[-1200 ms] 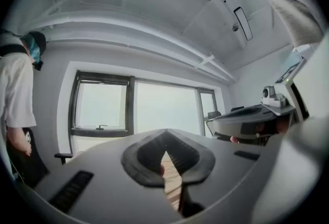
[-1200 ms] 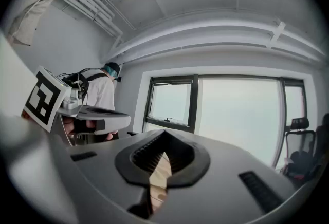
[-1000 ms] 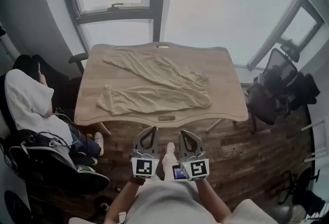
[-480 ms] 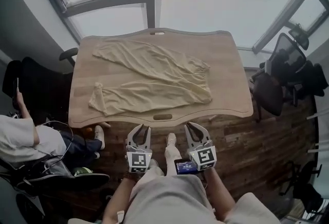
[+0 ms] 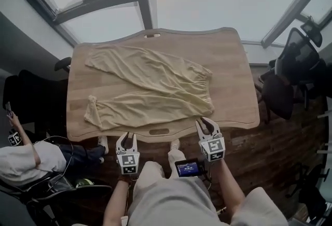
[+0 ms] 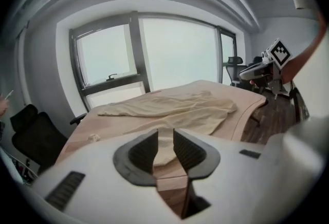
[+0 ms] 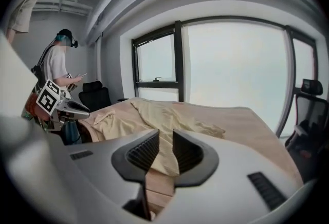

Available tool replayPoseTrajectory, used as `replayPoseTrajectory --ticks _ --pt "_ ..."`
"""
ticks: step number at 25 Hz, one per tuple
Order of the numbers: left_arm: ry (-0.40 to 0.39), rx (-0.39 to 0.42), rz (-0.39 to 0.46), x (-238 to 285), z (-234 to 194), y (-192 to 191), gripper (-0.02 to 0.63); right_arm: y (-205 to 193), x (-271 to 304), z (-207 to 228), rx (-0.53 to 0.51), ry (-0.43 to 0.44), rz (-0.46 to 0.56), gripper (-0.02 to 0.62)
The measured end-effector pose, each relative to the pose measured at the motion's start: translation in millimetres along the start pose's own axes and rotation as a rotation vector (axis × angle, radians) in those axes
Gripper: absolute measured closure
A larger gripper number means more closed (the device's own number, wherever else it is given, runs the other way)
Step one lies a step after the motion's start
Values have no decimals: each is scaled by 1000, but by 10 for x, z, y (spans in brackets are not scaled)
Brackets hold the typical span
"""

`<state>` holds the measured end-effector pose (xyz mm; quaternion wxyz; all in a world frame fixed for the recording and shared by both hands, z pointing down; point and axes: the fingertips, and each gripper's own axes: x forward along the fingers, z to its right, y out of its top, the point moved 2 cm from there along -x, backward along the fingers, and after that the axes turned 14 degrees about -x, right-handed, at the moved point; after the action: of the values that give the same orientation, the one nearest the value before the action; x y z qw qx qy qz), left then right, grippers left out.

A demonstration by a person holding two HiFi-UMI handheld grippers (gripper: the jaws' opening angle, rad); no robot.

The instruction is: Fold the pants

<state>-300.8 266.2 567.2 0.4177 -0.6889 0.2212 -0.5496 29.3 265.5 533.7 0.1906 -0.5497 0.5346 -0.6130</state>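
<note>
The pants lie flat on the wooden desk. From the head view you can see all of them. The waist is on the right and the two legs spread out to the left. The near leg ends in a little bunched cuff close to the left edge.

The left hand-held gripper is by the front edge of the desk, below the near leg. The right hand-held gripper is at the front edge too, close to the waist corner. Neither one touches the pants.

The head view is too far away to show the jaws well. The two gripper views show them up close. Each hand-held gripper is let go, with a small gap between its jaws, and the jaws have just been opening. Nothing is in either gap. You only see the desk and the pants farther off.

The right gripper view also shows a person in a white top past the desk. The head view shows a small lit screen by the right hand.
</note>
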Motion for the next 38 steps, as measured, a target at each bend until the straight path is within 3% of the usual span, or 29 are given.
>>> replayPoseTrajectory --ticks 3,5,11,19,24,28,30,34,38 --pt "25 -9 -13 134 -175 4 508 -293 169 211 128 17 -34 517" --pt "36 -27 -26 211 -291 -52 501 -518 278 332 151 6 -86 510" --pt "158 -47 -174 392 -1117 -435 465 -1103 611 555 236 -13 -251 493" --pt "167 -117 -264 556 -1824 -756 462 -1425 610 666 193 -72 -423 466" --pt "236 -172 -278 727 -2255 -916 432 -1496 750 824 192 -145 -475 449" --pt "311 -333 -338 794 -2601 -1147 419 -1614 686 887 244 -185 -535 434" --pt "362 -373 -360 747 -2788 -1213 420 -1684 765 839 263 -179 -557 433" --pt "370 -366 -407 774 -2775 -1313 420 -1782 703 968 266 -211 -567 418" --pt "339 -326 -442 855 -2685 -1340 425 -1865 727 1097 294 -182 -558 396"
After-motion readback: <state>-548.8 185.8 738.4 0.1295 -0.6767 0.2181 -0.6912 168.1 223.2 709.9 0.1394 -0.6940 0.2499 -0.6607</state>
